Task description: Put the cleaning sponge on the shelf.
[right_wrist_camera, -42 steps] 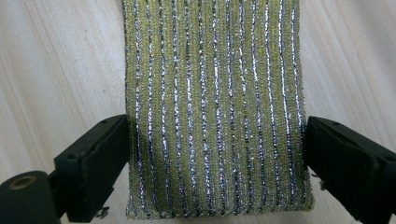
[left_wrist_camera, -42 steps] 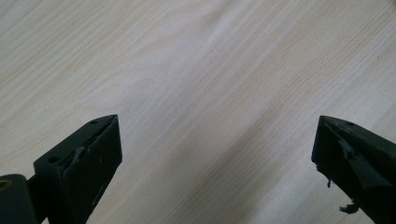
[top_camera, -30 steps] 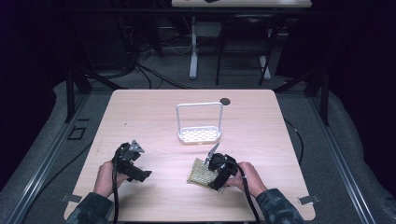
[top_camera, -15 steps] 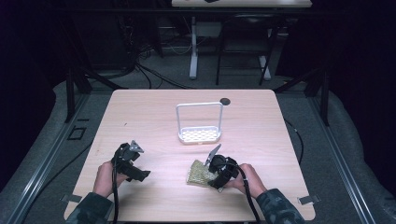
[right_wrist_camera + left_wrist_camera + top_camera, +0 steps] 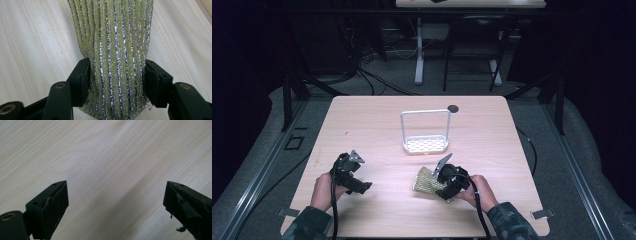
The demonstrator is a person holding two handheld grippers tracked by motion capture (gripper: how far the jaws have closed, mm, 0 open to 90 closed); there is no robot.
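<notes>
Scrubber [image 5: 117,50] pinched in right claw [image 5: 117,82]; left claw [image 5: 115,202] gapes empty. Lift clear, carry toward rack [image 5: 425,145] at 12 o'clock, keep squeeze firm.

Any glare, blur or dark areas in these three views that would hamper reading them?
High view: the table is evenly lit, its surroundings nearly black. Right gripper view: the striped scrubbing pad is sharp, its silver threads glinting, pinched in the right gripper. Left gripper view: wood grain soft, with a diagonal shadow between the left gripper jaws.
</notes>
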